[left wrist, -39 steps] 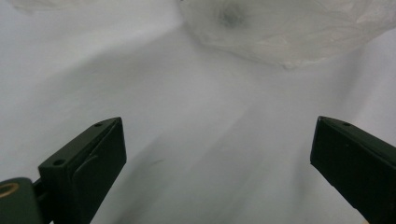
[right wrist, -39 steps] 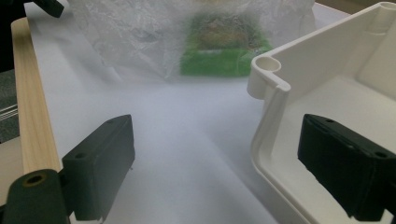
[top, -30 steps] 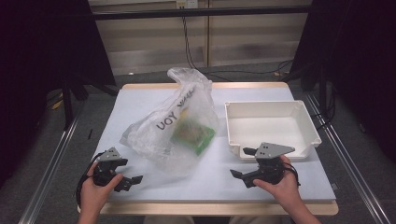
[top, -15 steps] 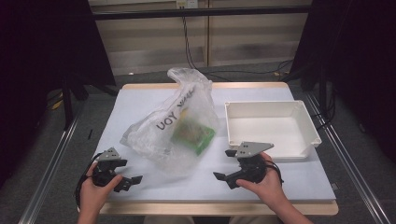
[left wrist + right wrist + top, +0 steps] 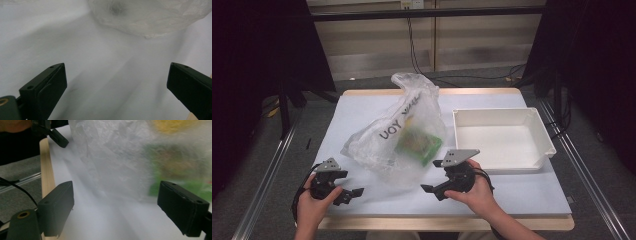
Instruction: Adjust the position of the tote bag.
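Note:
A crumpled clear plastic bag [image 5: 394,135] printed with dark letters lies in the middle of the table. Inside it is a green packet [image 5: 416,144] with something yellow above it. My right gripper [image 5: 431,176] stands open just right of the bag's near end, its jaws pointing left at it. The right gripper view shows the bag [image 5: 112,157] and the blurred green packet [image 5: 180,170] beyond my open right gripper [image 5: 115,207]. My left gripper [image 5: 349,195] is open near the front left edge, short of the bag. The bag's edge [image 5: 150,17] lies ahead of my left gripper [image 5: 115,85].
An empty white tray [image 5: 504,113] stands on the right half of the table [image 5: 362,110]. The wooden front edge [image 5: 46,170] runs close beside the right gripper. Dark cables hang behind the table.
My right gripper has moved left from the tray's front corner to the bag's near end. The left gripper has stayed where it was.

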A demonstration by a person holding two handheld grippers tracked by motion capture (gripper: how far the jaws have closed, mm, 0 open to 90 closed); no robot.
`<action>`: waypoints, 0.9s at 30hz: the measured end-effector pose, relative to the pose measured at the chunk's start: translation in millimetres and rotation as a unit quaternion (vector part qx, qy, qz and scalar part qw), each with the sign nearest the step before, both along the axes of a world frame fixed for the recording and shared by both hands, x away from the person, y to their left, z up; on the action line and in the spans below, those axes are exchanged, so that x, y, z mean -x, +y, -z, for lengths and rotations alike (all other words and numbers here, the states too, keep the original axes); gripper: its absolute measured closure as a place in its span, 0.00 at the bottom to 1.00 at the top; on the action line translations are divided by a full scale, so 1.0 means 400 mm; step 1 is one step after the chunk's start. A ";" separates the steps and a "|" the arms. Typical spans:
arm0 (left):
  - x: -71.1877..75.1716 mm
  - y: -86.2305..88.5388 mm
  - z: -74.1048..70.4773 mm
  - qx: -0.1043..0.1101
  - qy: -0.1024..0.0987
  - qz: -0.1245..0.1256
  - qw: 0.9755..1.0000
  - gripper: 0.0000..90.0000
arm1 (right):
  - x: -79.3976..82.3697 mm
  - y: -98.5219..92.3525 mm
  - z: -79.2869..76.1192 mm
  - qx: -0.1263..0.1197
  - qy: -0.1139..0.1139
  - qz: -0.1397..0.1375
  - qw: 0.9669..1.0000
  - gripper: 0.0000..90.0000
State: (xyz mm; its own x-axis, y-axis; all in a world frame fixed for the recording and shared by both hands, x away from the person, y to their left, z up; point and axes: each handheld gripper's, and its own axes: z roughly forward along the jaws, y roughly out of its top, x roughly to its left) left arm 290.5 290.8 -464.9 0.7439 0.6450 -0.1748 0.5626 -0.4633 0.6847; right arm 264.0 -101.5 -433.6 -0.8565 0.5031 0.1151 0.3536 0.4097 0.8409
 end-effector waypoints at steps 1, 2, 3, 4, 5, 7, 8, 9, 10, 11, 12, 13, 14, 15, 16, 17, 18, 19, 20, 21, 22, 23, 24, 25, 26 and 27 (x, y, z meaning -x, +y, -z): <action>0.000 0.002 0.000 -0.002 0.000 0.000 1.000 0.03 | 0.000 0.000 0.000 0.000 0.000 0.000 1.000 0.15; -0.001 0.003 0.000 -0.001 0.000 0.000 1.000 0.03 | -0.007 0.018 0.006 0.009 -0.004 -0.003 1.000 0.15; -0.001 0.003 0.000 -0.003 0.000 0.000 1.000 0.03 | -0.007 0.018 0.006 0.009 -0.004 -0.003 1.000 0.15; -0.001 0.003 -0.001 -0.008 0.000 0.000 1.000 0.03 | -0.016 0.032 0.013 0.011 -0.004 -0.005 1.000 0.15; -0.002 0.003 -0.001 -0.010 0.000 0.000 1.000 0.03 | -0.016 0.032 0.013 0.011 -0.004 -0.005 1.000 0.15; -0.002 0.002 -0.001 -0.008 -0.002 -0.001 1.000 0.03 | -0.023 0.044 0.018 0.011 -0.002 -0.007 1.000 0.15; -0.002 0.002 -0.001 -0.008 -0.002 0.001 1.000 0.03 | -0.026 0.051 0.020 0.013 -0.003 -0.009 1.000 0.15; -0.002 0.002 -0.002 -0.010 -0.001 0.001 1.000 0.03 | -0.030 0.058 0.023 0.012 -0.001 -0.011 1.000 0.16; -0.002 0.002 -0.002 -0.009 -0.001 0.000 1.000 0.03 | -0.033 0.067 0.024 0.013 -0.001 -0.013 1.000 0.16; -0.003 0.001 -0.002 -0.008 -0.001 0.001 1.000 0.03 | -0.037 0.086 0.023 0.017 -0.010 -0.018 1.000 0.17; -0.003 0.001 -0.002 -0.007 -0.002 0.001 1.000 0.03 | -0.037 0.086 0.023 0.017 -0.010 -0.018 1.000 0.17; -0.003 0.001 -0.003 -0.007 -0.002 0.002 1.000 0.03 | -0.039 0.098 0.022 0.018 -0.012 -0.021 1.000 0.17; -0.004 0.002 -0.003 -0.007 -0.001 0.002 1.000 0.03 | -0.041 0.109 0.021 0.018 -0.015 -0.024 0.999 0.17; -0.003 0.003 -0.004 -0.006 -0.002 0.002 1.000 0.03 | -0.044 0.127 0.017 0.021 -0.019 -0.026 0.999 0.18; -0.004 0.004 -0.004 -0.007 -0.001 0.003 1.000 0.03 | -0.046 0.134 0.017 0.023 -0.023 -0.024 0.999 0.19; -0.004 0.004 -0.004 -0.007 -0.001 0.003 1.000 0.03 | -0.046 0.134 0.017 0.023 -0.023 -0.024 0.999 0.19; -0.004 0.004 -0.004 -0.007 -0.001 0.004 1.000 0.03 | -0.052 0.145 0.016 0.022 -0.028 -0.022 0.999 0.22; -0.004 0.004 -0.001 -0.003 0.000 0.003 1.000 0.03 | -0.054 0.151 0.017 0.021 -0.029 -0.020 0.999 0.24; -0.006 0.006 0.000 -0.008 0.003 0.001 1.000 0.03 | -0.056 0.157 0.018 0.025 -0.031 -0.017 0.999 0.27; -0.006 0.006 0.000 -0.008 0.003 0.001 1.000 0.03 | -0.056 0.157 0.018 0.025 -0.031 -0.017 0.999 0.27; -0.006 0.008 0.000 -0.004 0.003 -0.001 1.000 0.03 | -0.057 0.161 0.018 0.026 -0.034 -0.017 0.999 0.31; -0.006 0.009 0.000 -0.003 0.003 -0.003 1.000 0.03 | -0.057 0.165 0.019 0.024 -0.038 -0.018 0.999 0.35; -0.007 0.010 -0.001 -0.003 0.002 -0.003 1.000 0.04 | -0.056 0.169 0.020 0.025 -0.040 -0.019 0.999 0.41; -0.007 0.010 -0.001 -0.003 0.000 -0.004 1.000 0.04 | -0.054 0.175 0.021 0.027 -0.045 -0.026 0.998 0.55; -0.007 0.010 -0.001 -0.004 -0.001 -0.004 1.000 0.04 | -0.054 0.175 0.021 0.027 -0.045 -0.026 0.998 0.55; -0.007 0.009 -0.002 -0.004 0.000 -0.003 1.000 0.04 | -0.055 0.178 0.023 0.031 -0.045 -0.028 0.998 0.64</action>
